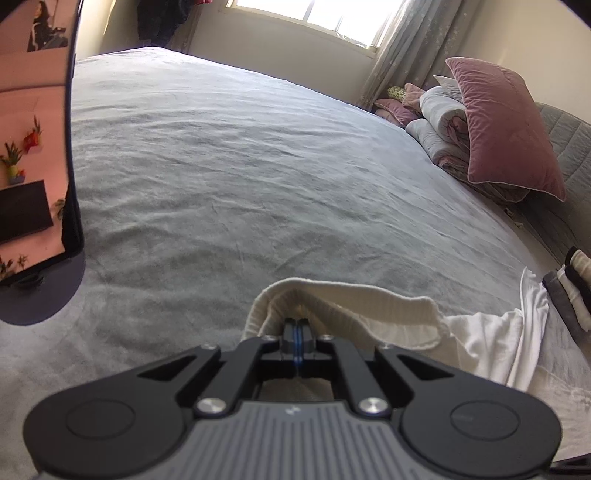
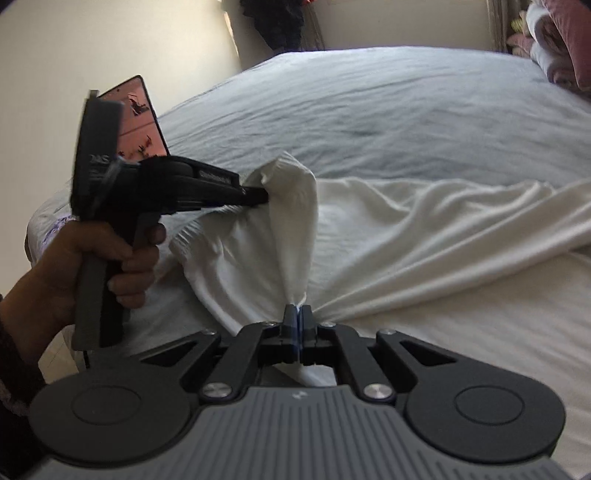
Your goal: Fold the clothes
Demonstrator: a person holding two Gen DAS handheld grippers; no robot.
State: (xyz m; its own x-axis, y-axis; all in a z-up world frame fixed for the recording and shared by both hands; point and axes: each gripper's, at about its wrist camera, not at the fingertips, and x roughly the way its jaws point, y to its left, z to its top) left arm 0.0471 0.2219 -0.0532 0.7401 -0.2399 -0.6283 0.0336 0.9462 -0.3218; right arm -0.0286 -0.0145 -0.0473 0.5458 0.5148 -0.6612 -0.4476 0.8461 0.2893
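L claw (image 1: 297, 326) is clamped tight on the ribbed cream hem (image 1: 343, 301) of the white garment (image 2: 424, 236); the cloth bunches up over the fingertips. Seen from the R wrist cam, the same L claw (image 2: 264, 195) bites into a raised peak of fabric, w/ the person's hand (image 2: 107, 258) wrapped round its grip and a phone (image 2: 138, 118) mounted on top of the tool.

R claw (image 2: 297, 317) is also closed, pinching a gathered fold of the garment, w/ creases fanning out from the pinch point. Between the 2 claws the cloth hangs as a slack drape.

Rest of the garment lies spread and wrinkled across the grey bed sheet (image 1: 240, 166), trailing off to the right.

Further out: a pink pillow (image 1: 506, 129) leans on rolled bedding (image 1: 439, 122) by the headboard; a small stack of folded clothes (image 1: 572, 291) sits at the bed's right edge, just beside the garment. Window (image 1: 317, 14) and curtain (image 1: 413, 48) behind.
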